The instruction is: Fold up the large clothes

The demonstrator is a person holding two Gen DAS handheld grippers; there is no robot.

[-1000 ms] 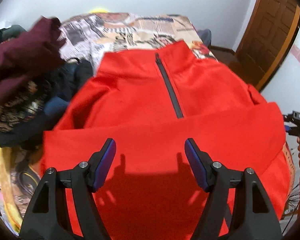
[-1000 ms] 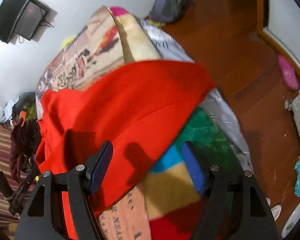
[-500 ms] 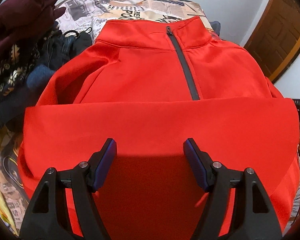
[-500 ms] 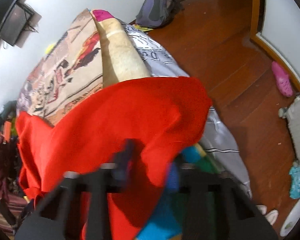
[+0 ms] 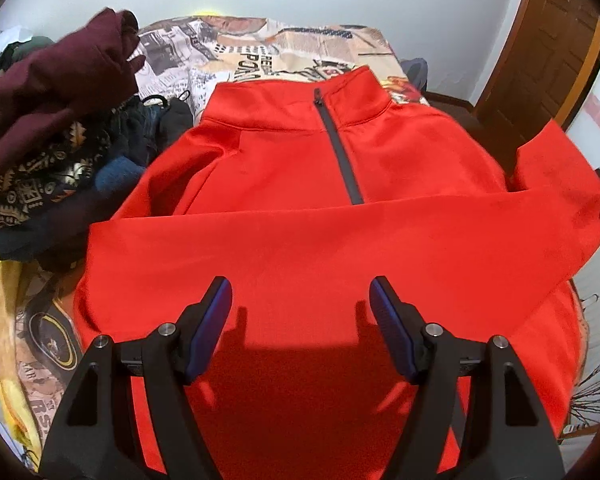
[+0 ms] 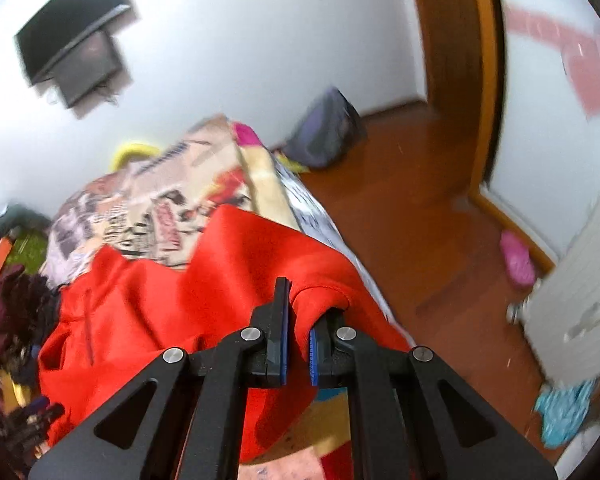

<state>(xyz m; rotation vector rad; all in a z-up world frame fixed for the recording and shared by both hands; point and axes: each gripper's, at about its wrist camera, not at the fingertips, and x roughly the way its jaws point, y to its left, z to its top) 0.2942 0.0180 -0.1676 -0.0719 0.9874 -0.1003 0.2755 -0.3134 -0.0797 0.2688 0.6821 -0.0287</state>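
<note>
Left wrist view, left to right: one pile of dark clothes [image 5: 56, 136] is sitting at upper left of frame, a maroon garment [image 5: 52, 76] lying on top, touching the red pullover's left edge. One red quarter-zip pullover [image 5: 300, 184] is filling the center, lying front-up on the newsprint-pattern bedspread [image 5: 260, 52], collar toward top of frame, one dark zipper [image 5: 340, 152] running down from the collar. One sleeve [image 5: 380, 240] is lying folded across the chest, left to right. Left gripper [image 5: 300, 304] is hovering at bottom center over the pullover, jaws spread wide, gripping nothing. One wooden door [image 5: 540, 60] is showing at upper right.

Right wrist view, left to right: one wall TV [image 6: 72, 60] is hanging at upper left, blurred. Same pullover [image 6: 148, 312] is draping over the bed's edge, center-left. Right gripper [image 6: 298, 320] is at bottom center, jaws nearly closed, pinching a fold of the red fabric. One grey backpack [image 6: 328, 132] is sitting on the wooden floor [image 6: 420, 220] at upper center. One pink slipper [image 6: 518, 258] is lying at right.
</note>
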